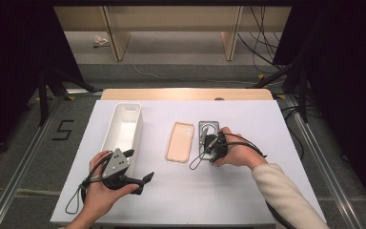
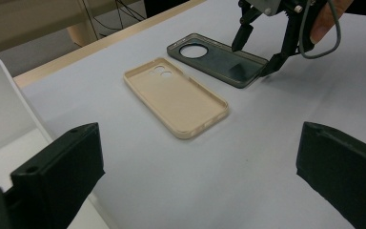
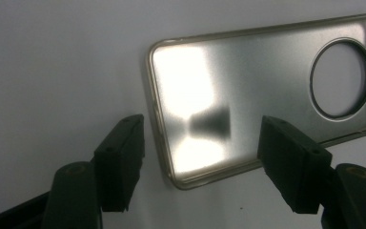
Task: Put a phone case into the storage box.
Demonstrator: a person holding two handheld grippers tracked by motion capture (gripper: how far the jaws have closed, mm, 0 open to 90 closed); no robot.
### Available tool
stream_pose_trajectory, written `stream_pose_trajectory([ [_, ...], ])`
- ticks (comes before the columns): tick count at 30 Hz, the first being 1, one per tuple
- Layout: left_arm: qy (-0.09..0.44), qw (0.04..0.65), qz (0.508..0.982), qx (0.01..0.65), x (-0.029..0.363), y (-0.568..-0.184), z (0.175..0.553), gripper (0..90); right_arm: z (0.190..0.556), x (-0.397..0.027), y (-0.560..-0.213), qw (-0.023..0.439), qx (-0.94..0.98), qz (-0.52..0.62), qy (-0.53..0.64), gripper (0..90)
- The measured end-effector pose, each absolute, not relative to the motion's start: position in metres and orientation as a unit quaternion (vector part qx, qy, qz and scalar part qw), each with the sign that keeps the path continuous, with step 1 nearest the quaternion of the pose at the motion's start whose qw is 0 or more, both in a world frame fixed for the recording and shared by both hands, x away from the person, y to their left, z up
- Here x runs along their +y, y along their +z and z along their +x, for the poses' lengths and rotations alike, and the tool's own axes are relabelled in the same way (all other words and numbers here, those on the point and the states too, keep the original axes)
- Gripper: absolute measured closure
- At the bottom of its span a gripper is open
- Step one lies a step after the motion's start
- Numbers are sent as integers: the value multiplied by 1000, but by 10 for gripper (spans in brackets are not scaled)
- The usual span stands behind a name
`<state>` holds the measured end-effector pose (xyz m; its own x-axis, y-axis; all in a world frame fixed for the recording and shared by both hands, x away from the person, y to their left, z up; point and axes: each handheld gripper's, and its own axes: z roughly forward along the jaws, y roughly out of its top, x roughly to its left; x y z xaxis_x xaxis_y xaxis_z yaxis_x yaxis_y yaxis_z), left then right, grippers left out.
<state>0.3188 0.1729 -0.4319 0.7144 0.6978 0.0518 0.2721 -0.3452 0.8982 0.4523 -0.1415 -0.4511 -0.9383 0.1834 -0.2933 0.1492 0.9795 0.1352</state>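
Note:
A dark grey phone case point(image 1: 209, 127) with a round camera hole lies open side up on the white table. To its left lies a beige phone case point(image 1: 180, 141), also open side up. My right gripper point(image 1: 208, 142) points down over the near end of the grey case point(image 3: 248, 95). Its jaws stand apart on either side of that end's corner, and its fingers point(image 3: 121, 157) do not press on the case. In the left gripper view the right gripper point(image 2: 256, 55) hovers at the grey case point(image 2: 209, 57), beyond the beige case point(image 2: 176, 98). My left gripper point(image 1: 139, 164) rests at the front left, wide open and holding nothing.
A long white bin point(image 1: 124, 126) stands lengthwise at the table's left, just beside my left hand; its wall point(image 2: 0, 109) is close to the left jaw. Beyond the table's far edge are wooden furniture legs, cables and dark stands on the floor.

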Motion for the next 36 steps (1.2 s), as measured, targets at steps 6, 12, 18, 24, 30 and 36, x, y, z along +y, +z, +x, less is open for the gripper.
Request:
stream_pose_trajectory([
  [6,220,484,789,307,173,-432,319,13,455,-135,-455,155,984,75,46,358],
  [12,220,484,790,306,172,-432,318,13,458,-131,-455,151,986,67,31,376],
  [18,220,484,790,306,172,-432,318,13,458,-127,-455,128,990,48,20,534],
  [24,219,484,790,304,171,-432,318,13,453,-124,-455,121,992,28,9,663],
  [30,218,483,791,304,171,-432,318,13,450,-121,-455,116,993,26,-1,728],
  [36,218,484,792,304,171,-432,318,13,449,-120,-456,115,993,18,-2,785],
])
